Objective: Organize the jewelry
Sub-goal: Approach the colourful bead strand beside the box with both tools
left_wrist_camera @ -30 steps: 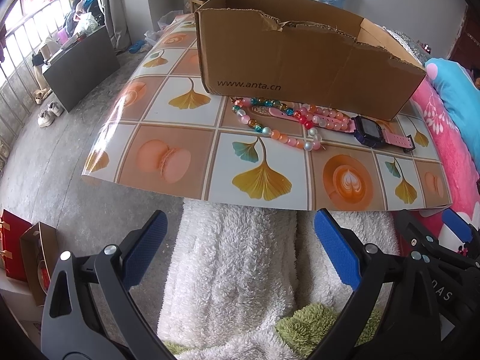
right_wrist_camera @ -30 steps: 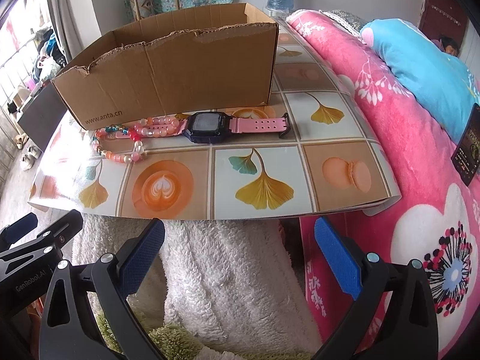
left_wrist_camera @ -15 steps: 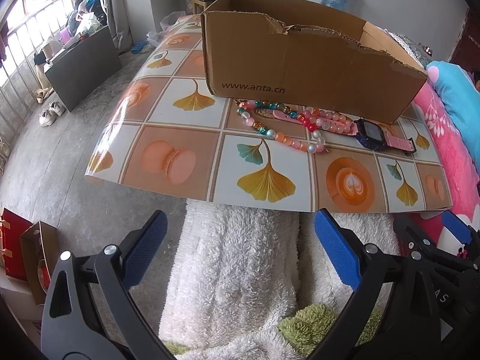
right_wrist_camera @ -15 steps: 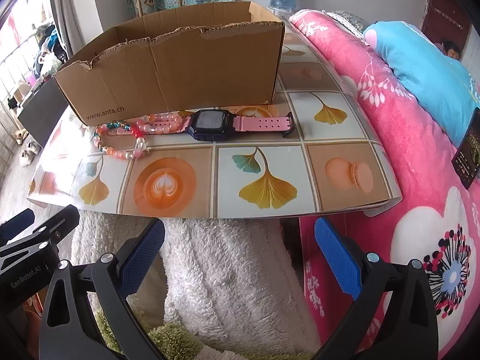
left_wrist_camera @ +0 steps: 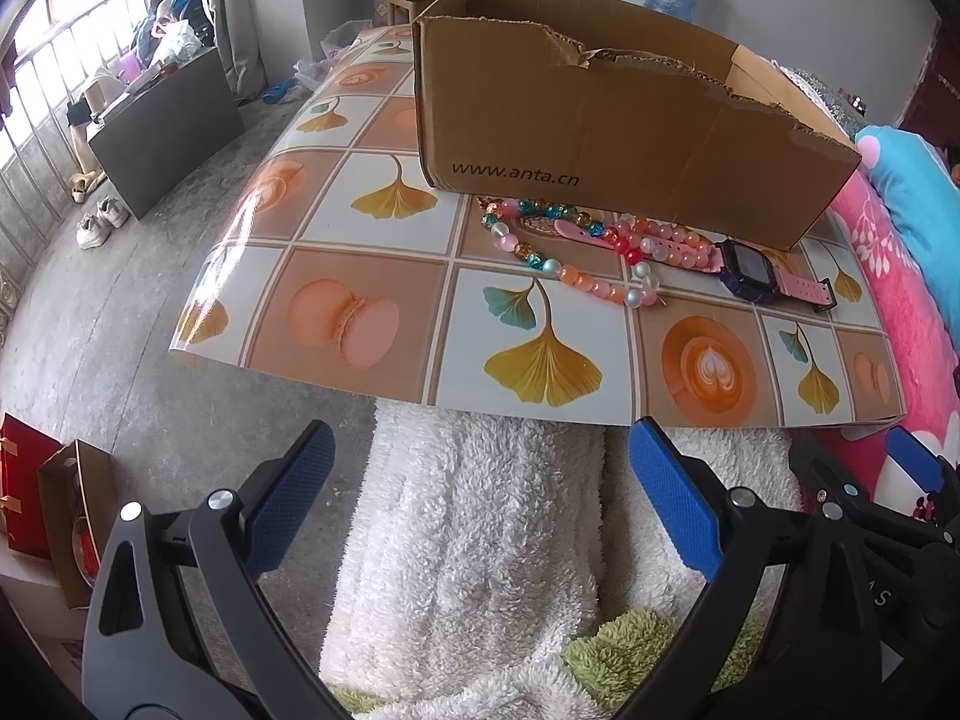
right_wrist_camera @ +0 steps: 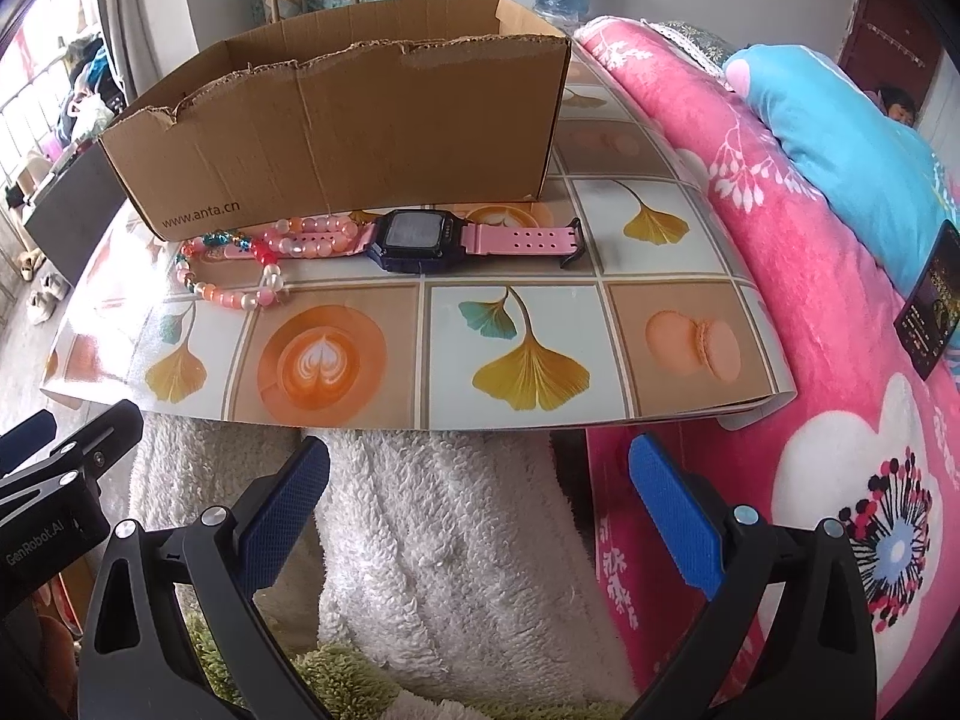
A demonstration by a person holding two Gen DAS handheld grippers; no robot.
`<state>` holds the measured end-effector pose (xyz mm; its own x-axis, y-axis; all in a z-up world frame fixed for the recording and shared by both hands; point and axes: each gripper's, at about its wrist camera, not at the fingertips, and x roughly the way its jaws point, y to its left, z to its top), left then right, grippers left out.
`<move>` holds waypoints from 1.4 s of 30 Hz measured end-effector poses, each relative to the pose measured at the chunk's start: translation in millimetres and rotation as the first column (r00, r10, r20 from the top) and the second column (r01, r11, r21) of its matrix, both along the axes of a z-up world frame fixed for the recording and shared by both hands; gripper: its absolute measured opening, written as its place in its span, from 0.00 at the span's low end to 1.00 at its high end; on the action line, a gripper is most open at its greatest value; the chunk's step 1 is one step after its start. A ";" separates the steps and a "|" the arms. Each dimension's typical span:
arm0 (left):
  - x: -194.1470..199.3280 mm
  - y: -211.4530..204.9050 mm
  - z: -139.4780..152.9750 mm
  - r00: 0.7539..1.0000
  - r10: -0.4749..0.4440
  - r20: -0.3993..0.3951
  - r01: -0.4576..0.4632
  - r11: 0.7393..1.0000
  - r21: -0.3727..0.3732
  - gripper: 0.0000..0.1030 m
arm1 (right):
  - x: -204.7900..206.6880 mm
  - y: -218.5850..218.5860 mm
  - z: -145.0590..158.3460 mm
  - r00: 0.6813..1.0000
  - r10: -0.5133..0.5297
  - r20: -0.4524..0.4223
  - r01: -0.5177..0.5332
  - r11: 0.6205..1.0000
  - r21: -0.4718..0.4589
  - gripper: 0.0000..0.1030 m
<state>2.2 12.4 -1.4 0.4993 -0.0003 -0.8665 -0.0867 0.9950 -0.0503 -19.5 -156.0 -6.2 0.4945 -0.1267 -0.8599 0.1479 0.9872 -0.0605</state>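
Bead strand (left_wrist_camera: pixel 576 258) (right_wrist_camera: pixel 240 276) is lying on the bench (left_wrist_camera: pixel 360 276) (right_wrist_camera: pixel 516 324), looping in pink, white, teal and red beads just in front of the cardboard box (left_wrist_camera: pixel 600 138) (right_wrist_camera: pixel 360 138); its far end is sitting close against the box's front wall. Watch (left_wrist_camera: pixel 747 270) (right_wrist_camera: pixel 417 240) with dark case and pink strap is lying flat beside the beads, strap stretching out to the right; one pink strap end is running under or through the bead loop, exact contact hard to tell.

Box is standing upright on the bench, top open, front edge torn and ragged, "www.anta.cn" printed low on the front. Its inside is not showing from either view, so contents cannot be told.

Bench is wearing a glossy tiled cover with ginkgo leaves, macarons and latte cups. White fluffy fabric (left_wrist_camera: pixel 480 540) (right_wrist_camera: pixel 450 528) is hanging below its near edge. Pink flowered blanket (right_wrist_camera: pixel 840 360) is lying to the right.

Left gripper (left_wrist_camera: pixel 474 504) is hovering below the bench edge, jaws spread wide, gripping nothing. Right gripper (right_wrist_camera: pixel 477 504) is hovering likewise, jaws wide apart and empty, well short of the watch
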 end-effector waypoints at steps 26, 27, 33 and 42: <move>8.4 -1.6 -5.7 1.000 0.016 -0.012 -0.016 1.000 0.020 0.92 | 11.8 -0.2 -2.5 1.000 0.012 -0.016 -0.013 0.998 -0.058 0.95; 10.0 -1.5 -5.2 1.000 0.018 -0.012 -0.017 1.000 0.021 0.92 | 13.1 -0.4 -1.8 1.000 0.013 -0.017 -0.014 0.998 -0.060 0.95; 19.9 0.4 -2.9 0.999 0.035 -0.013 -0.035 0.999 0.023 0.92 | 25.2 -0.4 4.7 1.000 0.020 -0.005 -0.021 0.997 -0.078 0.95; 34.1 -0.2 -12.8 0.998 0.043 -0.049 -0.042 0.999 0.027 0.92 | 39.8 2.5 0.2 0.999 0.044 -0.024 -0.047 0.993 -0.113 0.95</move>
<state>36.3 12.3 -14.2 0.4550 0.0430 -0.8895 -0.1305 0.9913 -0.0188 20.4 -153.5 -6.0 0.4836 -0.2019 -0.8517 0.1006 0.9794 -0.1750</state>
